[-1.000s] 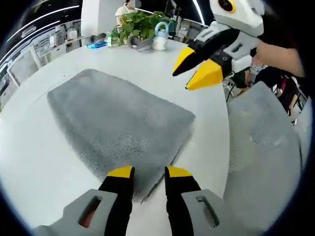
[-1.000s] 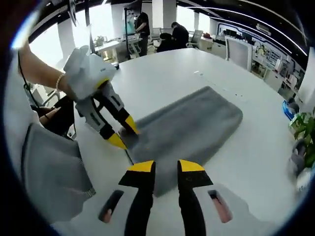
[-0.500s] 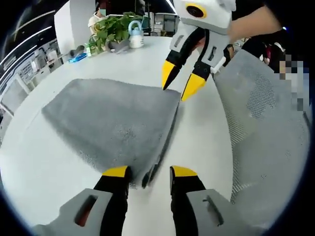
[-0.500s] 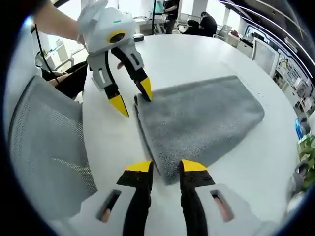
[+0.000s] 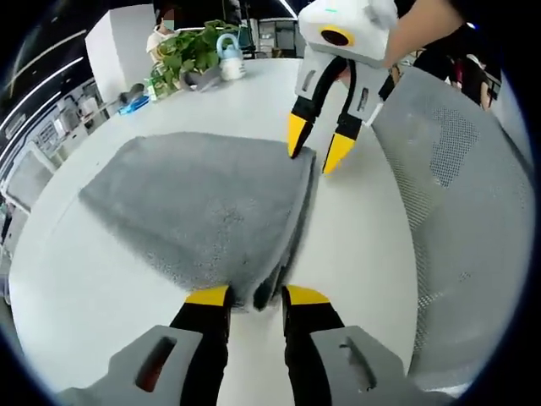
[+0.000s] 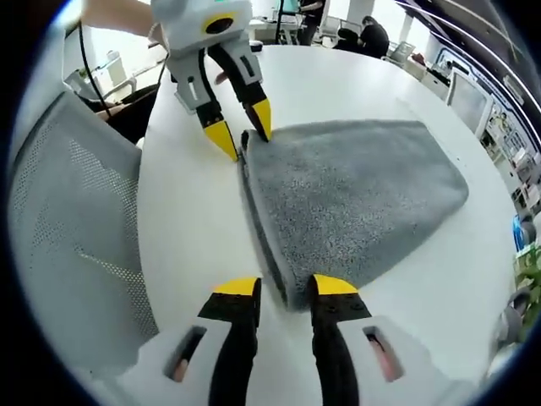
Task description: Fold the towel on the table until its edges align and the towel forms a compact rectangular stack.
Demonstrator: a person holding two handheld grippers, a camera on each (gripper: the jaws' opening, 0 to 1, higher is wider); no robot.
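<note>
A grey towel (image 5: 203, 203) lies folded on the white round table (image 5: 363, 245), its layered edge turned toward the table's near rim. My left gripper (image 5: 256, 298) is open, and one corner of that layered edge sits between its yellow-tipped jaws. In the left gripper view the right gripper (image 5: 317, 145) stands open astride the other corner. In the right gripper view the towel (image 6: 355, 194) spreads away to the right. There my right gripper (image 6: 285, 292) straddles its near corner, and the left gripper (image 6: 243, 131) straddles the far corner.
A grey mesh chair back (image 5: 456, 194) stands close against the table's rim, also in the right gripper view (image 6: 68, 220). Potted plants (image 5: 190, 51) and a small watering can (image 5: 228, 63) sit at the table's far side. People (image 6: 372, 34) sit at desks far behind.
Both grippers have come down to the towel's layered edge. Each now has a corner between its open jaws, where a second ago they hung above or short of it.
</note>
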